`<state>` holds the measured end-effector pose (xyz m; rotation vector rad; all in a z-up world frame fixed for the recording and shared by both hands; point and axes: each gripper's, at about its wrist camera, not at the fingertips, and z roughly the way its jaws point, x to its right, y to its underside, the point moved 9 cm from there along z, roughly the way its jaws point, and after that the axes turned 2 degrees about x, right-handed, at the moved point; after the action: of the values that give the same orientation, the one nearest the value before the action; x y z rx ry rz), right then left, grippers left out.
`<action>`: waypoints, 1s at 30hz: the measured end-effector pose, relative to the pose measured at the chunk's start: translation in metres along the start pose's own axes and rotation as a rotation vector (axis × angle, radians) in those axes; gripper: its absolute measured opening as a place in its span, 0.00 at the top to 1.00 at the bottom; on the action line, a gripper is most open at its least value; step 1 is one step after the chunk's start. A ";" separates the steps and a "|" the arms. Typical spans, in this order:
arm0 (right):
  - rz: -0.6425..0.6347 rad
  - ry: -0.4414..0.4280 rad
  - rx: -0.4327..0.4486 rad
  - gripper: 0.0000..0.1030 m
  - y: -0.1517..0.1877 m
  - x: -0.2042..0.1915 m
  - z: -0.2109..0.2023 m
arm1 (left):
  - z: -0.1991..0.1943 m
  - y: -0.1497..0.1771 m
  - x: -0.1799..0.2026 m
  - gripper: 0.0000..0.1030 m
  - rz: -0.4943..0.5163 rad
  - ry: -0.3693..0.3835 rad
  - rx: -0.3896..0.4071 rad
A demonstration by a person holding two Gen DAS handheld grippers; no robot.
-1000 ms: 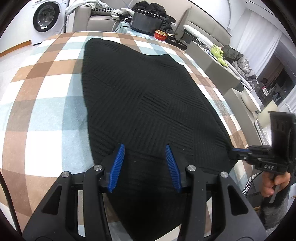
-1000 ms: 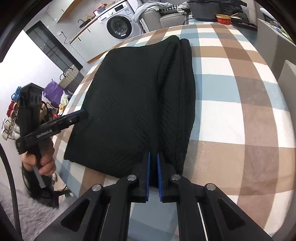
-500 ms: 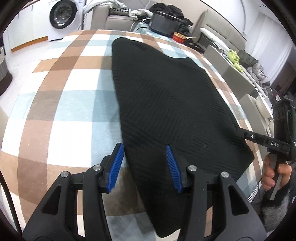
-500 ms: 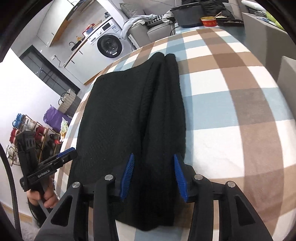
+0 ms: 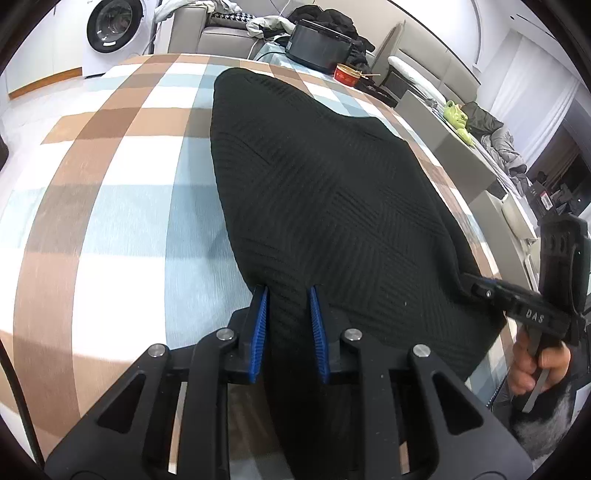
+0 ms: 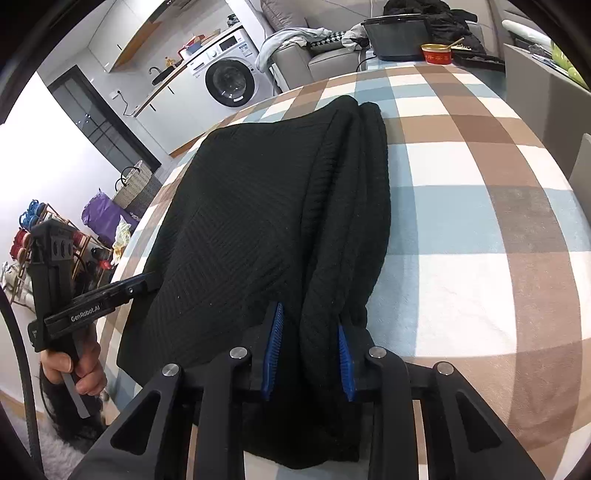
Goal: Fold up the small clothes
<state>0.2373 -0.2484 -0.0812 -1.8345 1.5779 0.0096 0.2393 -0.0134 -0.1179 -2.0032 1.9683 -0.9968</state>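
Left wrist | both jaws part-spread astride black knit (image 5: 325,192) | red bowl (image 5: 347,75) beyond

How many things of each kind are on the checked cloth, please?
Black garment: 1
Red bowl: 1
Black pot: 1
Grippers, left and right: 2
Total: 5

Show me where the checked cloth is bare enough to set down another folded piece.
Bare: the checked cloth left of the black knit garment, and the stretch right of its folded edge. Crowded: the far end, by the red bowl and black container.
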 end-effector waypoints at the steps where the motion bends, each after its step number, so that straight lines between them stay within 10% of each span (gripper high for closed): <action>1: 0.005 0.002 0.007 0.75 -0.003 0.000 0.003 | 0.002 -0.004 -0.001 0.81 -0.001 -0.005 0.003; 13: 0.081 0.049 0.056 0.72 -0.061 0.004 0.044 | 0.036 -0.069 -0.031 0.80 -0.039 -0.063 0.042; 27: 0.048 -0.024 0.014 0.64 -0.024 -0.013 0.002 | -0.007 -0.029 -0.011 0.76 0.032 -0.077 0.074; 30: 0.003 0.008 0.039 0.91 -0.024 -0.016 0.004 | -0.006 -0.019 -0.008 0.76 0.051 -0.087 0.072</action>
<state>0.2561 -0.2322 -0.0651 -1.8048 1.5757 -0.0269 0.2523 -0.0023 -0.1059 -1.9149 1.9011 -0.9390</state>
